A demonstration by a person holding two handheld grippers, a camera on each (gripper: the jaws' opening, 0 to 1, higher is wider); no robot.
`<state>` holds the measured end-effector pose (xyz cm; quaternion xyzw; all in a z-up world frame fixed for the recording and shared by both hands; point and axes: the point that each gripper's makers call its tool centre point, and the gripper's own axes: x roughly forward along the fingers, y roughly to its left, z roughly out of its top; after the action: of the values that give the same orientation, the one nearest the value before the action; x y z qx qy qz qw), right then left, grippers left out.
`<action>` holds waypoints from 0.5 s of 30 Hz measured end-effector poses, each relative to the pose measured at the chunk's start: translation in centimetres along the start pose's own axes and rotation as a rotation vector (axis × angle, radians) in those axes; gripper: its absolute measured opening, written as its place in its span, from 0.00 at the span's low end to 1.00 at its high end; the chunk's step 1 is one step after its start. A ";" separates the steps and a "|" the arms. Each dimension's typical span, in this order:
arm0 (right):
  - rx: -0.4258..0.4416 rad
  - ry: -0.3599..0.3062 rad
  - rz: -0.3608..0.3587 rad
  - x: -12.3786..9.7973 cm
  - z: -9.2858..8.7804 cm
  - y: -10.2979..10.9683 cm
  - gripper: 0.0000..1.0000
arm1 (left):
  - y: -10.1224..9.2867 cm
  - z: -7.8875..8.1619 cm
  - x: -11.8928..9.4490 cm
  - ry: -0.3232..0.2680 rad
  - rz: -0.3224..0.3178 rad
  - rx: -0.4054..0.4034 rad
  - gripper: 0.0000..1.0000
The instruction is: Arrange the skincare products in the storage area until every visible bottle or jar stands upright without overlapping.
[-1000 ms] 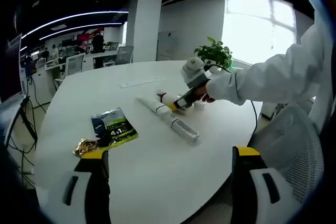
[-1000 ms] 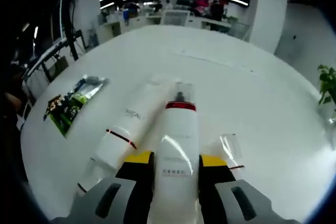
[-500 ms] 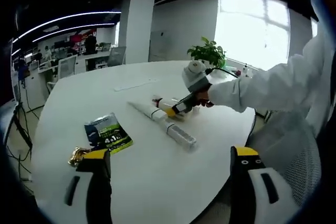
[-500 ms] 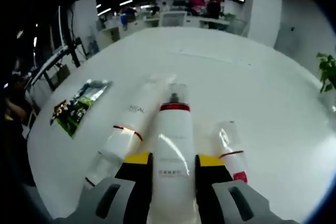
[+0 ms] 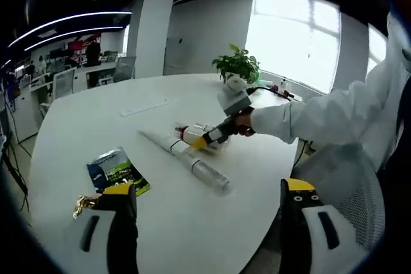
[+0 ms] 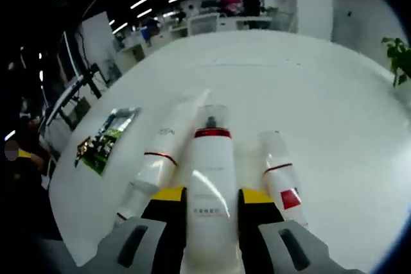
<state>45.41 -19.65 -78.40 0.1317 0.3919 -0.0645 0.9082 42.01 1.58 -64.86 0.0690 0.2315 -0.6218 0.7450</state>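
My right gripper [image 6: 210, 195] is shut on a white bottle [image 6: 209, 158] with a red band and a clear cap, which points away from me over the white table [image 6: 321, 94]. A long white tube [image 6: 160, 158] lies flat to its left. A small bottle with a red label [image 6: 279, 178] lies flat to its right. In the left gripper view the right gripper [image 5: 215, 134] holds that bottle [image 5: 186, 136] low over the table, beside the lying tube [image 5: 189, 158]. My left gripper [image 5: 209, 222] is open near the table's front edge, with nothing between its jaws.
A green sachet [image 5: 115, 170] [image 6: 106, 139] and a gold wrapper [image 5: 83, 203] lie on the left part of the table [image 5: 160, 222]. A potted plant [image 5: 237, 65] stands at the far edge. A person's white sleeve [image 5: 321, 113] reaches in from the right. Office desks stand beyond.
The right gripper has lifted slightly with the bottle still in it, bringing the small red-label bottle further into view. The left gripper's view has shifted; tube and sachet lie where they were.
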 end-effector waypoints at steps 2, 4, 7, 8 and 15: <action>0.011 -0.008 0.008 -0.1 0.0 0.0 0.23 | 0.3 0.4 0.8 -0.008 -0.009 -0.014 0.85; 0.058 -0.018 0.024 -0.4 -0.2 0.0 0.23 | 0.2 0.6 1.3 -0.022 -0.027 -0.035 0.85; 0.122 -0.029 0.044 -0.9 -0.4 -0.2 0.23 | 0.2 0.6 2.6 -0.011 -0.058 -0.077 0.83; 0.126 -0.030 0.043 -1.0 -0.4 -0.5 0.23 | 0.3 0.6 2.8 -0.011 -0.061 -0.076 0.83; 0.292 -0.056 0.093 -1.2 -0.5 -0.9 0.23 | 0.4 1.3 4.6 -0.006 -0.096 -0.114 0.79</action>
<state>44.09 -20.30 -78.05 0.2784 0.3462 -0.0825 0.8921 43.32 -2.92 -65.79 0.0131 0.2674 -0.6428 0.7177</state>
